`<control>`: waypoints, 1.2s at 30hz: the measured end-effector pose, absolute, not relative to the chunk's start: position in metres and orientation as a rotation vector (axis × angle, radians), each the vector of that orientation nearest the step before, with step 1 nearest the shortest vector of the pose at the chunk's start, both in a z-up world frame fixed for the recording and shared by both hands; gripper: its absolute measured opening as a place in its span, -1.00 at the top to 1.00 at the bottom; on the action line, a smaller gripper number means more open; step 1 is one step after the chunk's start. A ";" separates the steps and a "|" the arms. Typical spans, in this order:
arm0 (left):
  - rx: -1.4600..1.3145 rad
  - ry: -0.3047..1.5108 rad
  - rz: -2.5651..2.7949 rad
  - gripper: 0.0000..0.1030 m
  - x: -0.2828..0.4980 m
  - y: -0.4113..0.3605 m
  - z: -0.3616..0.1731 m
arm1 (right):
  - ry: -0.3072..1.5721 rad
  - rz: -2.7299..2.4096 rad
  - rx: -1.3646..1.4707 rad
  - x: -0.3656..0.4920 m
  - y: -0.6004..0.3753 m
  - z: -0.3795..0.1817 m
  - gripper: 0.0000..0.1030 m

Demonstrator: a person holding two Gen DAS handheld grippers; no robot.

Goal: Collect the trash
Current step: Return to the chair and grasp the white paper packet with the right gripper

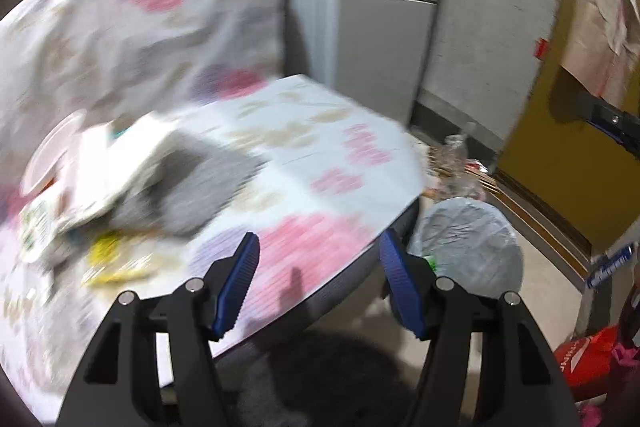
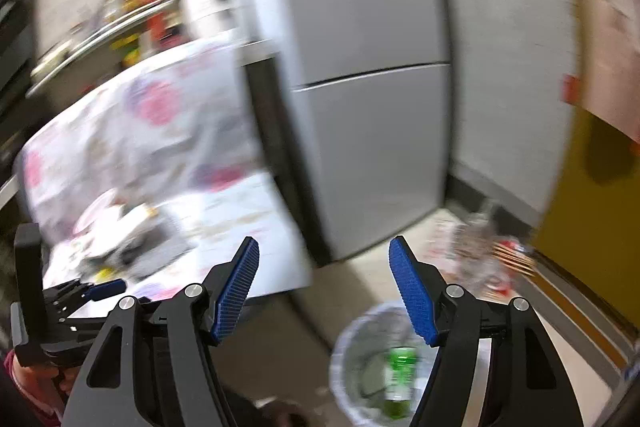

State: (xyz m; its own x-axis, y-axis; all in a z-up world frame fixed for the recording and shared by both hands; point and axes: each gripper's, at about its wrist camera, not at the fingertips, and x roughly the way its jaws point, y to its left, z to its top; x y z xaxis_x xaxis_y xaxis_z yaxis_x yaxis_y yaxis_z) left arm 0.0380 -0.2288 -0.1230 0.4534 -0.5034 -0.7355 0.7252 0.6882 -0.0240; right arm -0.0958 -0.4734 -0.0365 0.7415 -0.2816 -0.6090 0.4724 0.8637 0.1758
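1 lined bin [image 2: 362, 367], 1 green bottle [image 2: 398, 375] inside, 1 fridge [image 1: 380, 15], 1 table [image 1: 320, 155], 2 grippers

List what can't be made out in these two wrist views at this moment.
- Left wrist view: the litter on the table, around the grey patch, is smeared by motion blur; items cannot be told apart.
- Right wrist view: the label on the green bottle in the bin is blurred.
- Right wrist view: shelf items are too blurred to identify.
- Left wrist view: the red bag is cut off by the edge.

We see a grey fridge [image 2: 372, 107] beside the worktop's flowered cloth [image 1: 320, 155], and a yellow door [image 1: 560, 163].
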 end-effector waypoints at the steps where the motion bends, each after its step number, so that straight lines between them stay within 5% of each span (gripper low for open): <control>1: 0.303 0.795 -0.745 -0.19 0.041 -0.216 -0.122 | 0.616 -0.381 0.326 -0.085 -0.462 -0.037 -0.31; 15: 0.083 0.837 -0.283 -0.21 0.102 -0.019 -0.122 | 0.763 0.047 0.166 0.061 -0.305 -0.061 -0.40; 36: -0.037 0.853 -0.202 -0.22 0.150 0.028 -0.135 | 0.833 0.110 -0.406 0.185 -0.171 -0.130 -0.31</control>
State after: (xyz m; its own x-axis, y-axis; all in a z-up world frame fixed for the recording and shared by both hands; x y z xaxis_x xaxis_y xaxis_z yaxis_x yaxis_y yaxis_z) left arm 0.1501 0.0283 -0.1347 0.6400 -0.1918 -0.7441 0.1619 0.9803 -0.1135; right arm 0.1852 -0.1714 -0.1298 0.6722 -0.0629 -0.7377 -0.2516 0.9177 -0.3074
